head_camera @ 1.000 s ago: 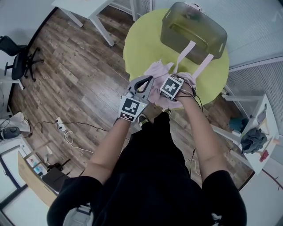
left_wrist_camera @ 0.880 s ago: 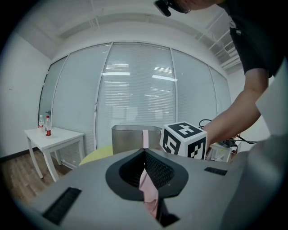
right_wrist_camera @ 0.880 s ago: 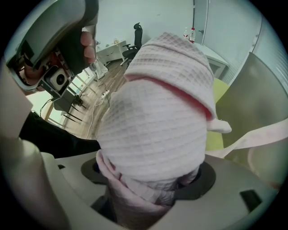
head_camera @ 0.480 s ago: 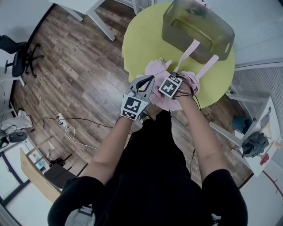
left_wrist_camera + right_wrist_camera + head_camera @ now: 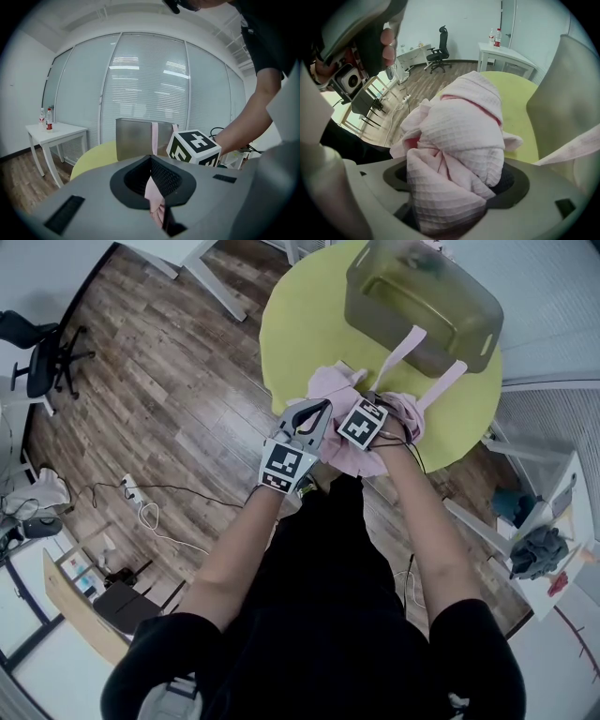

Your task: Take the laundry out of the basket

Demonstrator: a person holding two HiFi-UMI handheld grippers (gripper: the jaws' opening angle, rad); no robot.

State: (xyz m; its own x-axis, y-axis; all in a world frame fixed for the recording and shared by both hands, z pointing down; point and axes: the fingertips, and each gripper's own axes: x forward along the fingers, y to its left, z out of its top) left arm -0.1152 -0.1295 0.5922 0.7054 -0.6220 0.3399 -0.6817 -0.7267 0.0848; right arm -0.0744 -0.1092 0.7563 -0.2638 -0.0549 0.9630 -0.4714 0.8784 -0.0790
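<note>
left gripper (image 5: 312, 412): jaws almost together, pinching a thin fold of the pink garment (image 5: 335, 388)
right gripper (image 5: 382, 430): jaws wide, clamped on its bunched bulk
pink garment: on the yellow table (image 5: 300, 324), 2 straps (image 5: 401, 345) reaching the basket (image 5: 422, 306)

Wears all-black clothing with short sleeves (image 5: 159, 652). Leaves forearms bare below the sleeves. Carries left gripper (image 5: 317, 416) and right gripper (image 5: 452, 197), both in smooth grey moulded shells with black ribbed recesses around the jaws. Bears a white cube with black square markers on each: left cube (image 5: 285, 468), right cube (image 5: 364, 424). Shows thin black cables (image 5: 419, 454) looping beside the right wrist.
</note>
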